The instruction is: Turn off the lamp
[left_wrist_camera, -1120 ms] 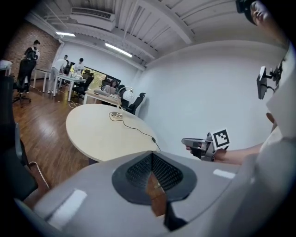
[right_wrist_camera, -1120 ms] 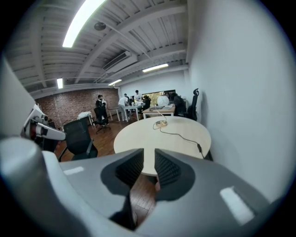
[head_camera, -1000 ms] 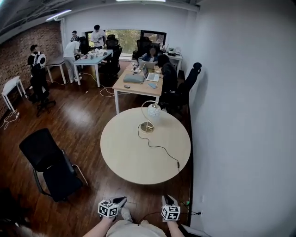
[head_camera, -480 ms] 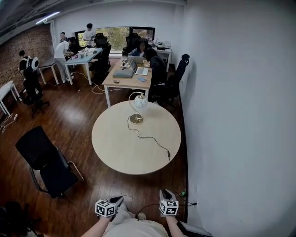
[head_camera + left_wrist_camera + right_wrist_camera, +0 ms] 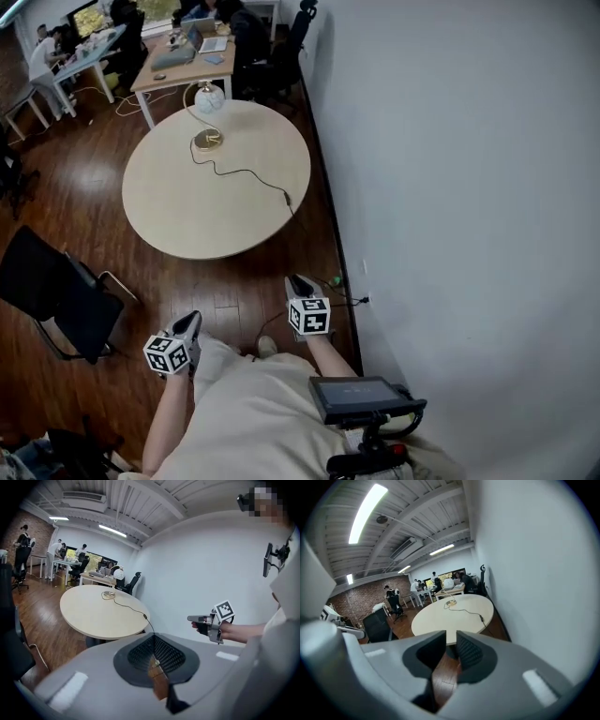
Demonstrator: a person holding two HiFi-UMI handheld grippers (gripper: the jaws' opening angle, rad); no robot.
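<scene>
Approach is getting under way in the job of turning off the lamp [image 5: 209, 97], which is standing at the far side of the round surface [image 5: 178, 211], well apart from the person carrying the two tools. Its shade is hanging from a curved stem over a brass-coloured base, and whether it is glowing is not showing clearly from this far off. A dark cord [image 5: 239, 172] is trailing from the base across the top toward the white wall, with a small in-line switch [image 5: 287, 198] lying near the surface's edge on that side. The left claw [image 5: 190, 322] is riding low in front of the person's body, its pads pressed together on nothing. The right claw [image 5: 300, 283] is pointing toward the surface beside the wall, its jaws having just been narrowing to a slim gap, with only floorboards showing between them. Judging by the layout, the next move is calling for closing the distance to the surface, then bringing one claw down to that switch on the cord. The right claw looks the likelier choice, as it is sitting on the nearer side, and so small a button is going to be asking for fine tip placement. No container is figuring in the scene at hand: the surface is carrying the lamp and cord alone. A black chair [image 5: 56, 295] is standing off to the left.
</scene>
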